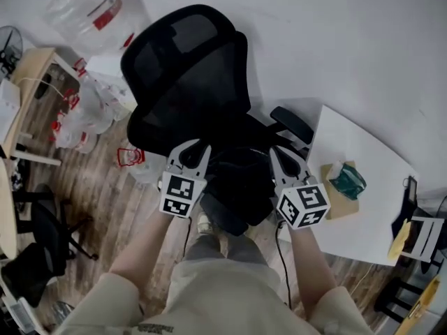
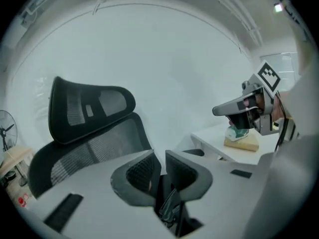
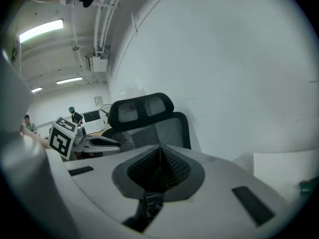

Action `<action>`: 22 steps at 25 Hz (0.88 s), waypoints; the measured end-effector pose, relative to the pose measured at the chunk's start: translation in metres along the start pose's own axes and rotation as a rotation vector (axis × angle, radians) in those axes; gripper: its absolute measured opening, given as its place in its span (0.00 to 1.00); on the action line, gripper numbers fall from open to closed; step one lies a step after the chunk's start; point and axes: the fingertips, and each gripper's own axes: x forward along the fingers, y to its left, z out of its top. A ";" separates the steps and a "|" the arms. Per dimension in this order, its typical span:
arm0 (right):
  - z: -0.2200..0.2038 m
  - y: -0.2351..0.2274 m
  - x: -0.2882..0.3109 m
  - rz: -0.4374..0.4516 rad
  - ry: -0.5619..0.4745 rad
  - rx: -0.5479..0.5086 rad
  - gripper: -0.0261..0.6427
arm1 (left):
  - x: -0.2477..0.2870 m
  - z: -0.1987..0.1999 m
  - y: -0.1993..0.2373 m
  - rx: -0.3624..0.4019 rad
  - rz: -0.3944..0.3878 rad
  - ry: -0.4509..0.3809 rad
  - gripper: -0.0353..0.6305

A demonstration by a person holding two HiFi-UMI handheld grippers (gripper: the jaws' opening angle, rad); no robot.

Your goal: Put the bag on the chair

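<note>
Black bag (image 1: 241,179) in left tool (image 1: 190,152), right tool (image 1: 288,160)

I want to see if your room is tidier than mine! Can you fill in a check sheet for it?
Surface: wood floor, partly covered.
Job's things: black bag held at the front of the black chair; contact with the seat unclear.
Clutter: plastic bags and water jug beside the chair; green item on white table.
Grippers: left gripper and right gripper both shut on the bag.
Cables: black cable hangs below the right gripper.
Surroundings: white wall, fan.
</note>
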 end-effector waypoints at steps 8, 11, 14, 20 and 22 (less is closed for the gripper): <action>0.050 0.050 -0.043 0.085 -0.085 -0.055 0.07 | -0.059 0.059 -0.007 0.066 -0.034 -0.116 0.14; 0.065 0.064 -0.056 0.097 -0.110 -0.076 0.07 | -0.078 0.071 -0.011 0.077 -0.043 -0.135 0.14; 0.076 0.074 -0.067 0.102 -0.129 -0.090 0.07 | -0.094 0.082 -0.016 0.076 -0.049 -0.163 0.13; 0.090 0.095 -0.091 0.117 -0.163 -0.107 0.07 | -0.126 0.102 -0.025 0.083 -0.056 -0.232 0.12; 0.091 0.101 -0.099 0.129 -0.166 -0.108 0.07 | -0.136 0.107 -0.027 0.082 -0.056 -0.252 0.12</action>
